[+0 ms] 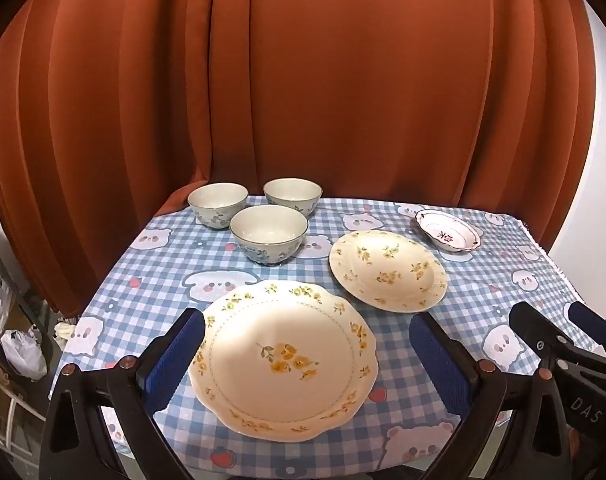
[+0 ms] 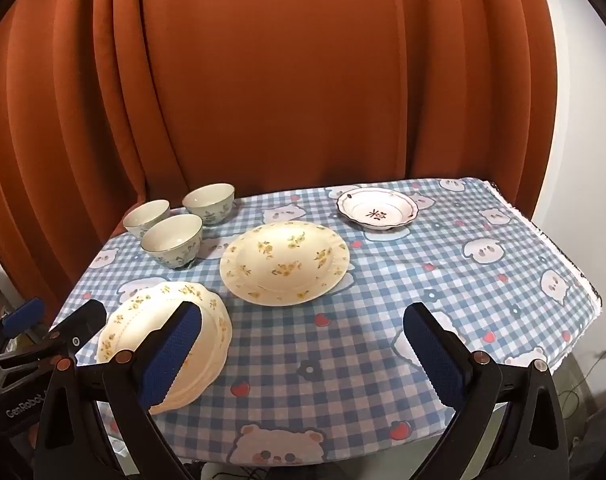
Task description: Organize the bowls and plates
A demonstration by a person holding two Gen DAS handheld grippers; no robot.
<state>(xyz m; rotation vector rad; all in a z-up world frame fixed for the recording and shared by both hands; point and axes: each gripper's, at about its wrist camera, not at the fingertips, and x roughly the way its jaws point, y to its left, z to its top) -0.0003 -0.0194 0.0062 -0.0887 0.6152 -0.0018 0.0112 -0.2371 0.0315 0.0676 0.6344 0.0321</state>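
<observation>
While both spread wide and empty, left hand-held gripper (image 1: 307, 354) framed scalloped plate (image 1: 283, 356) low centre | right hand-held gripper (image 2: 303, 354) over desk (image 2: 343, 360)

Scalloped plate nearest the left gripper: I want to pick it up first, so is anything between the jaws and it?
Nothing visible. The left gripper, jaws open, hangs over the scalloped plate, which lies bare on the tablecloth. The bowls and round plate lie beyond it.
</observation>
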